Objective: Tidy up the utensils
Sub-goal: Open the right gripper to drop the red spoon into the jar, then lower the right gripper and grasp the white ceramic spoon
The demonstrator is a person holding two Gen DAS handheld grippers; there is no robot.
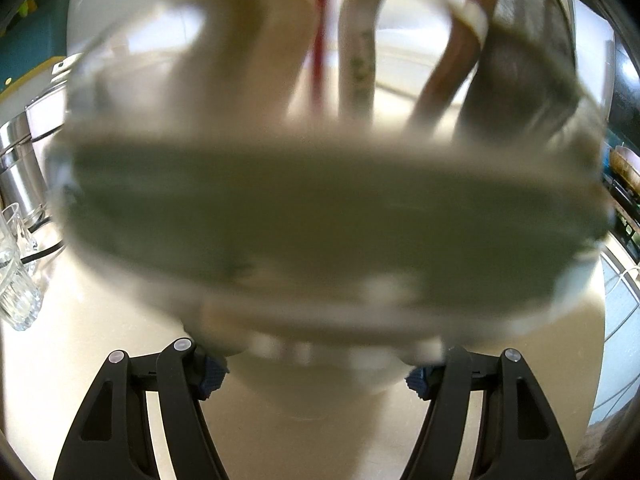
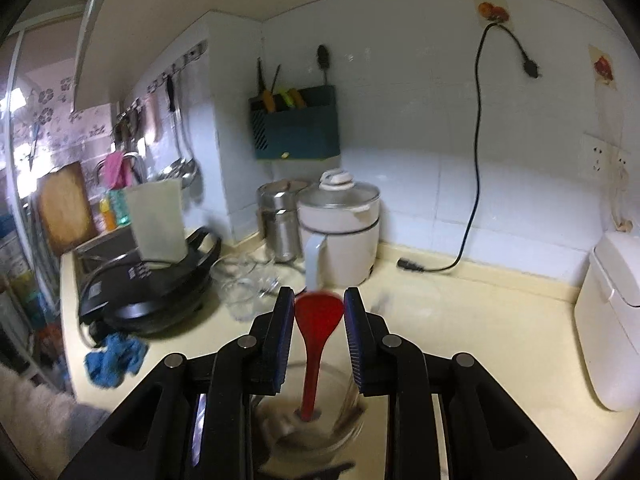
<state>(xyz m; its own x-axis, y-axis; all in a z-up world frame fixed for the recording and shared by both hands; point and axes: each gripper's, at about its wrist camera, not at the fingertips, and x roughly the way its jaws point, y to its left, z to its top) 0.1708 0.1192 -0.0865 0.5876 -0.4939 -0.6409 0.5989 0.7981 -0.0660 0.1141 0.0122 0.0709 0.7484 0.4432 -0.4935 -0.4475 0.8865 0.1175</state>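
Observation:
A clear glass jar [image 1: 320, 220] fills the left wrist view, close and blurred. My left gripper [image 1: 314, 378] is shut on its base, one blue pad on each side. Several utensils stand in it: a red handle [image 1: 320, 60], a white one [image 1: 360, 60], a brown wooden one [image 1: 452, 72] and a dark one [image 1: 512, 80]. In the right wrist view the red spoon [image 2: 318, 320] stands bowl up with its handle down in the jar [image 2: 320, 432]. My right gripper [image 2: 319, 300] is open, its pads just beside the spoon's bowl.
On the cream counter [image 2: 480, 340] stand a white electric pot [image 2: 340, 232], a steel canister [image 2: 280, 220], a black griddle [image 2: 152, 292], glass mugs [image 2: 244, 292], a blue cloth [image 2: 114, 360] and a white appliance [image 2: 612, 320]. A black cord [image 2: 476, 160] hangs down the wall.

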